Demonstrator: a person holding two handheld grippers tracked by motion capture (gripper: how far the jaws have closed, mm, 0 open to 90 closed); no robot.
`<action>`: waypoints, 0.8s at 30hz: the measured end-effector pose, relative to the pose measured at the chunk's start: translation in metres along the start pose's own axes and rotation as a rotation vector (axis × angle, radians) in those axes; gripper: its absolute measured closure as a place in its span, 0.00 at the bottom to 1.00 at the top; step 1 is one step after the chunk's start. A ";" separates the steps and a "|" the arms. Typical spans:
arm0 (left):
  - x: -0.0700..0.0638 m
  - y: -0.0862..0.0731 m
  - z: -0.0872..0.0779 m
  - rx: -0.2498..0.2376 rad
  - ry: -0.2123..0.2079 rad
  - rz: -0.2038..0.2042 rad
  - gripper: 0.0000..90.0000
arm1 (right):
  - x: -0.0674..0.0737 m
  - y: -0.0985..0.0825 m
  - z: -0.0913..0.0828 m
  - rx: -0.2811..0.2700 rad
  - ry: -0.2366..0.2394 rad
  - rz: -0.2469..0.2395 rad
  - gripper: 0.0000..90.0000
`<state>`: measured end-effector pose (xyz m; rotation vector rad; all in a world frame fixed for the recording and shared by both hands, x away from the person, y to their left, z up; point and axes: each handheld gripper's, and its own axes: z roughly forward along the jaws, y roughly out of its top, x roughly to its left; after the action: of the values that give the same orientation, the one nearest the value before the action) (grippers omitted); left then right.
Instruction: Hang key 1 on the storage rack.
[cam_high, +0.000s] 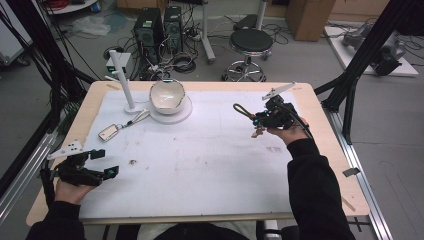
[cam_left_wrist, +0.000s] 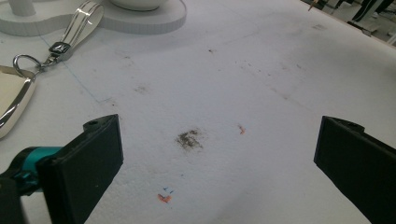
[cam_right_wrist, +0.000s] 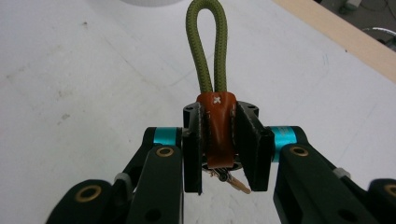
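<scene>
A: What is the right tool (cam_right_wrist: 227, 161) doing at this moment?

B: It is gripping a key strap (cam_right_wrist: 215, 123), jaws closed on the brown leather tab, with the green cord loop (cam_right_wrist: 207, 44) sticking out past the tips and a small brass clip (cam_right_wrist: 236, 183) dangling below. In the high view the right tool (cam_high: 259, 120) is holding the key strap (cam_high: 244, 111) up above the right half of the desk (cam_high: 210, 150), clear of the white sheet.

A: So which step is this?

B: I'd judge it is the carrying step: the strap is lifted and is on its way somewhere, probably toward the white stand (cam_high: 125, 80) or the bowl (cam_high: 167, 96) at the back left. Which one, I cannot tell.

A: And the other hand?

B: The left tool (cam_high: 102, 162) is resting low at the near left corner, jaws wide apart with nothing between them; its own camera shows bare sheet and a dark smudge (cam_left_wrist: 189, 138) ahead of it.

A: What does the next move need?

B: A steady grip on the tab and the loop kept pointing forward, if it is meant to go over the post.

A: Anything in the way?

B: A second key fob (cam_high: 111, 131) with a silver strap is lying beside the stand's base, touching its edge. The bowl is sitting close by the post, so the approach is looking tight.
</scene>
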<state>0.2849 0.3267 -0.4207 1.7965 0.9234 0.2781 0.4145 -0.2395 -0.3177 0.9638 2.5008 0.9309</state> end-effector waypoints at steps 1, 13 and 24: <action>0.000 0.000 -0.001 -0.002 0.001 -0.002 0.02 | 0.003 0.005 0.001 -0.003 0.000 -0.006 0.81; 0.002 0.000 0.001 -0.010 -0.010 -0.004 0.02 | 0.029 0.044 0.005 -0.036 0.022 -0.060 0.81; -0.001 0.001 0.000 -0.013 -0.013 0.001 0.02 | 0.050 0.080 0.015 -0.053 0.032 -0.108 0.81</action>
<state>0.2848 0.3259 -0.4198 1.7846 0.9093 0.2719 0.4241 -0.1533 -0.2781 0.7953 2.5127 0.9810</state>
